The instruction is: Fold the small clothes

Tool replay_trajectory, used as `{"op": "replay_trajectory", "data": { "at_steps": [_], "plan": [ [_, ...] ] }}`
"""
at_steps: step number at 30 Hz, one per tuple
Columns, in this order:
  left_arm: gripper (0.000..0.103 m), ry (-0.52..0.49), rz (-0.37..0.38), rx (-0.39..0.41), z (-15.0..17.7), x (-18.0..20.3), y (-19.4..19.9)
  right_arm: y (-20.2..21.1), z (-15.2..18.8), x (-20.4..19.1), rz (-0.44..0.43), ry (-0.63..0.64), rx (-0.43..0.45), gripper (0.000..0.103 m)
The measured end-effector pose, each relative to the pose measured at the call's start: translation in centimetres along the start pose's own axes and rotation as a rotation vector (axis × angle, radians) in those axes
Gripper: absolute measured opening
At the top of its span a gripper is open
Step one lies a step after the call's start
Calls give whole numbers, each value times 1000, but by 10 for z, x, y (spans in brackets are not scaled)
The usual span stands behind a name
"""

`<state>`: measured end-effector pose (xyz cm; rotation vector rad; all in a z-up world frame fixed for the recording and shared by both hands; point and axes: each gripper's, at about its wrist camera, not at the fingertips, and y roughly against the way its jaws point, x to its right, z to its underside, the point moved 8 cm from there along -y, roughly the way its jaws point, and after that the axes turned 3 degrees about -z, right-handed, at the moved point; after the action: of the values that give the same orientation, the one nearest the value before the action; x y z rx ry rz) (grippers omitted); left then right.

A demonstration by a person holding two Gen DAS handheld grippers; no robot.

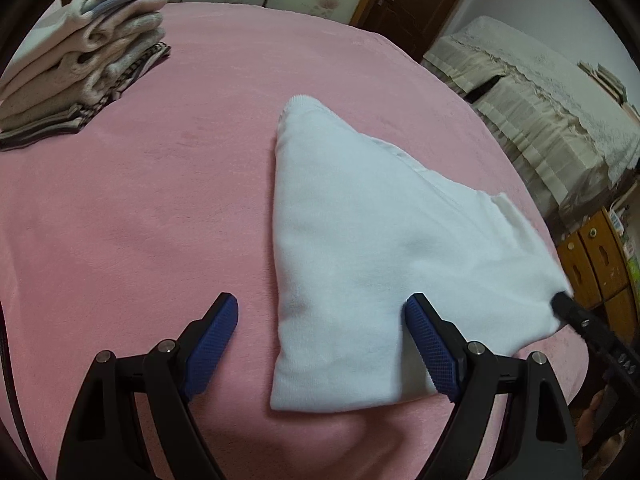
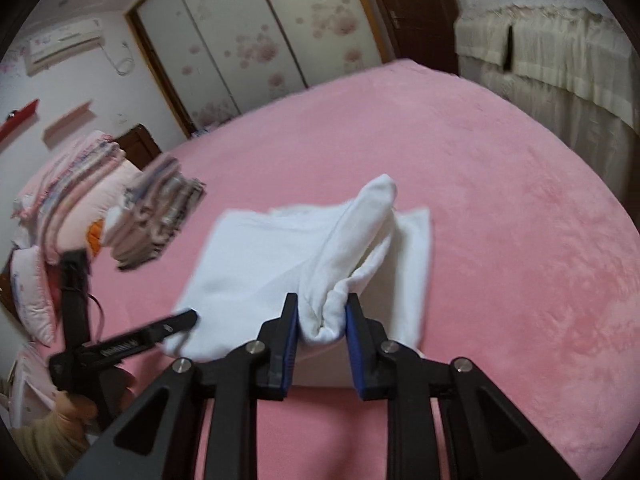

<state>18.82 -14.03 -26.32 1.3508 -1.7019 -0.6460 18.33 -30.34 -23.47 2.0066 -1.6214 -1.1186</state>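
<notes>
A white garment (image 1: 360,240) lies folded on the pink bed blanket (image 1: 140,200). My left gripper (image 1: 322,304) stands open, wide, over the garment's near left corner. One pad hangs over the blanket, the other over the cloth, and neither presses on it. In the right wrist view my right gripper (image 2: 322,304) is shut on a bunched fold of the white garment (image 2: 260,256), which rises from the pads to a raised peak. Its black tip (image 1: 564,304) shows at the garment's right corner in the left wrist view. The left gripper's fingers (image 2: 160,326), held by a hand, reach the cloth's left corner.
A stack of folded clothes (image 1: 80,68) sits at the bed's far left, with pink quilts (image 2: 72,200) beside it. Cloth-covered furniture (image 1: 540,100) and a wooden cabinet (image 1: 600,264) stand off the bed's right edge. Flowered wardrobe doors (image 2: 260,40) are behind.
</notes>
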Motion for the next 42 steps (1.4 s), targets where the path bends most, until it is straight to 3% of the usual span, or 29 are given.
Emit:
{"op": "replay_trajectory", "data": {
  "at_steps": [3,7,10,15,19,25,30,33,36,39,41,42],
  "plan": [
    [85,-5,12,-25,4,5,-6,-11,17,18,27,-49,-38,22],
    [85,-28,18,-24,6,8,-7,1,20,20,59,-22,20,22],
    [90,-26,12,-35,7,6,-12,-12,26,26,76,-34,-15,22],
    [90,-30,8,-45,9,5,-13,-15,32,38,40,-111,-62,28],
    [90,-61,-1,-53,6,9,-4,-3,19,35,66,-90,-54,39],
    [90,-135,0,36,-27,20,25,14,-24,27,95,-32,35,39],
    [88,-180,82,85,-62,49,22,-14,-54,0,57,46,47,37],
    [76,-224,132,95,-76,70,6,-44,-61,-11,27,68,11,27],
    [53,-232,164,38,-84,78,-25,-78,-61,-12,17,74,-38,18],
    [34,-209,139,-12,-87,69,-55,-105,-58,3,87,88,-74,17],
    [19,-194,137,-41,-88,61,-69,-117,-53,21,122,67,-95,2],
    [16,-183,135,-54,-88,57,-74,-120,-51,29,115,43,-103,0]
  ]
}}
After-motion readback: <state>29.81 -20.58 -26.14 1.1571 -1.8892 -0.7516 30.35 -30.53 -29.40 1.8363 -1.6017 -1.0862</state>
